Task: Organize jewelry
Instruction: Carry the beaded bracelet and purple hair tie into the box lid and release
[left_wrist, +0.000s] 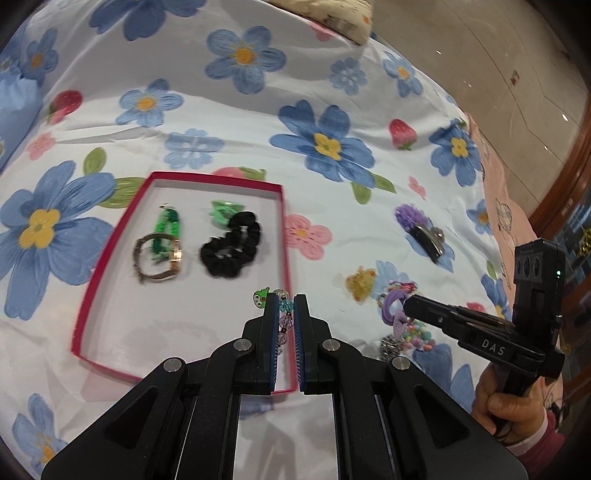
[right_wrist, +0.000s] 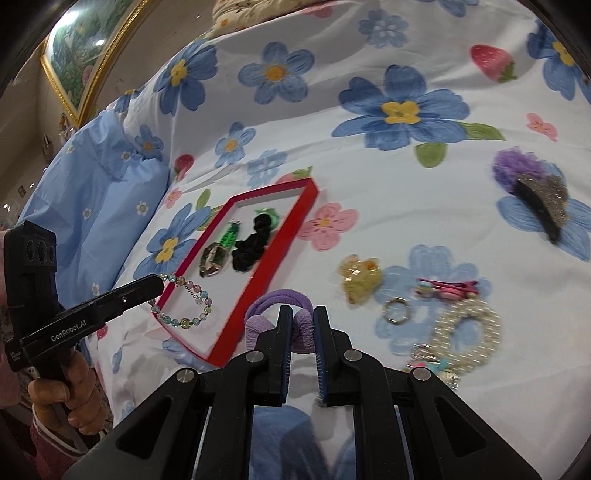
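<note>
A red tray (left_wrist: 110, 266) lies on the flowered bedsheet (left_wrist: 332, 92); in it, from the left, a gold-toned watch (left_wrist: 157, 258) overlapped by a green braided band (left_wrist: 166, 225), then a black scrunchie (left_wrist: 231, 245) with a green hair tie (left_wrist: 221, 212) just behind it; the near half of its white floor is bare. Over the tray's near right corner the left claw (left_wrist: 287, 306) is clamped on a bead bracelet (left_wrist: 284, 317), whose loop hangs from the claw tip above the tray rim (right_wrist: 184, 302) in the right wrist view. To the right of the tray, on the sheet: a yellow claw clip (left_wrist: 360, 282), a purple flower clip (left_wrist: 421, 229) farther back, a small ring (right_wrist: 397, 312), pink hair clips (right_wrist: 448, 288), a pearl hoop (right_wrist: 469, 328). The right claw (right_wrist: 303, 325) is closed on a purple hair tie (right_wrist: 275, 301), held just beside the tray's right wall, near its front corner; the left wrist view shows that claw (left_wrist: 408, 306) at the jewelry pile with the purple tie (left_wrist: 391, 301) at its tip.
</note>
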